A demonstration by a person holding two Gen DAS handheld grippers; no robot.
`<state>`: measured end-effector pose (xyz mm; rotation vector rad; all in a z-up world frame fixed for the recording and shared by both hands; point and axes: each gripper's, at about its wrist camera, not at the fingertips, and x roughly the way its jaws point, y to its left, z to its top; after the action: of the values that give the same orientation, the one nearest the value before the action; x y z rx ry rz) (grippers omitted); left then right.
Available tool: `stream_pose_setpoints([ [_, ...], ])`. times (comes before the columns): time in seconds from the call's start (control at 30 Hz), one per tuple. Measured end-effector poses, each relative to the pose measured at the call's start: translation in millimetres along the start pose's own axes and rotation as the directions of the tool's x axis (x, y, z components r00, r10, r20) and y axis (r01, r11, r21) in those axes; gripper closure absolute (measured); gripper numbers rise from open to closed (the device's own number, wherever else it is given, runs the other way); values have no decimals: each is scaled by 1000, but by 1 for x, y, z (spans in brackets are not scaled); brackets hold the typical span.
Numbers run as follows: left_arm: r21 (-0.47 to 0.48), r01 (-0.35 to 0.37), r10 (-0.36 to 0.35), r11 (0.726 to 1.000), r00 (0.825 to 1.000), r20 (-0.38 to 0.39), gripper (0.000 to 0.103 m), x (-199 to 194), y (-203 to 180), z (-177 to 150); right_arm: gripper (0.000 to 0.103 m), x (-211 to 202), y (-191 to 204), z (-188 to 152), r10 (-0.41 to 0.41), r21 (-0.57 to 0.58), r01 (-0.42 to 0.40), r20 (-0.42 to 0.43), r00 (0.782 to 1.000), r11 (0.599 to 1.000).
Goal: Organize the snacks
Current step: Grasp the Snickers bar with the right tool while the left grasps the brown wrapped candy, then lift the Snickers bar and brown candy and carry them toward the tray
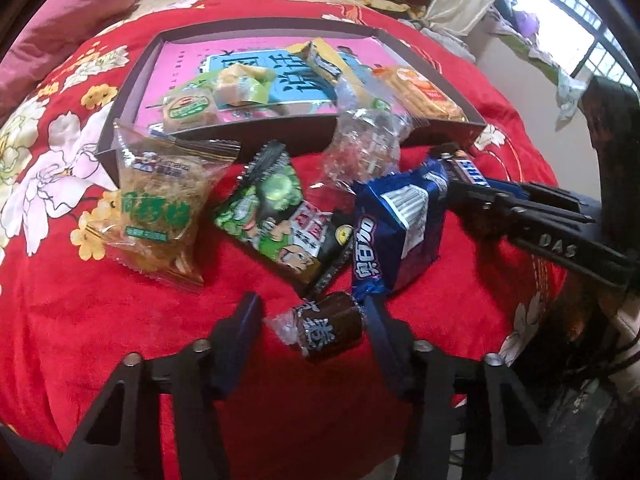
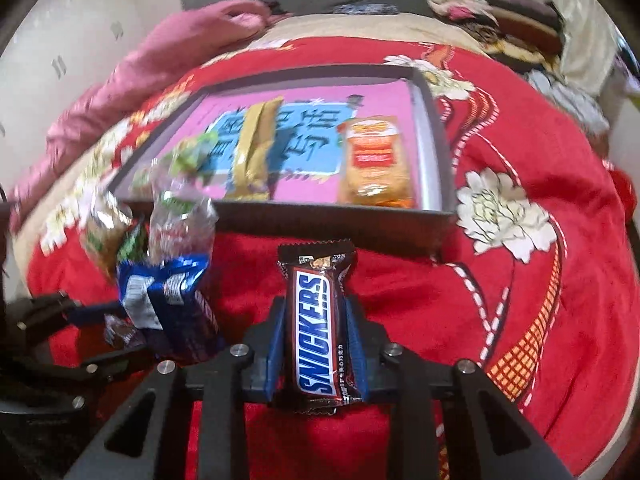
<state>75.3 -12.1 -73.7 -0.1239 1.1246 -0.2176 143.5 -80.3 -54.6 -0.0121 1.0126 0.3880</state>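
A shallow dark box (image 1: 280,136) with a pink lining lies on the red flowered blanket and holds several snacks. It also shows in the right wrist view (image 2: 320,220). My right gripper (image 2: 316,308) is shut on a Snickers bar (image 2: 316,332), held lengthwise just in front of the box; the bar also shows in the left wrist view (image 1: 466,168). My left gripper (image 1: 316,312) is open, its fingers on either side of a small brown wrapped candy (image 1: 328,328). A clear pork-floss pack (image 1: 160,208), a green and black pack (image 1: 280,216), a blue pack (image 1: 400,224) and a clear wrapper (image 1: 364,144) lie in front of the box.
A pink pillow (image 2: 160,68) lies at the bed's far left. Folded clothes (image 2: 500,12) are piled at the back right. A window with bars (image 1: 568,20) is at the right. The orange cracker pack (image 2: 376,160) and a yellow pack (image 2: 256,148) lie inside the box.
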Motion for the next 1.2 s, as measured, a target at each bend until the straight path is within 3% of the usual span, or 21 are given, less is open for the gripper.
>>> stream_pose_setpoints([
  [0.17, -33, 57, -57, 998, 998, -1, 65, -5, 8, 0, 74, -17, -15, 0, 44, 87, -49, 55, 998, 995],
  [0.3, -35, 70, -70, 997, 998, 3, 66, -11, 9, -1, 74, -29, -21, 0, 62, 117, -74, 103, 993, 990],
  [0.5, -42, 82, -81, 996, 996, 21, 66, -25, 11, -4, 74, -32, -14, -1, 75, 94, -85, 105, 992, 992],
  [1.2, -68, 29, -18, 997, 986, 163, 66, -75, 17, 20, 74, -60, -6, 6, 113, 56, -128, 219, 969, 990],
])
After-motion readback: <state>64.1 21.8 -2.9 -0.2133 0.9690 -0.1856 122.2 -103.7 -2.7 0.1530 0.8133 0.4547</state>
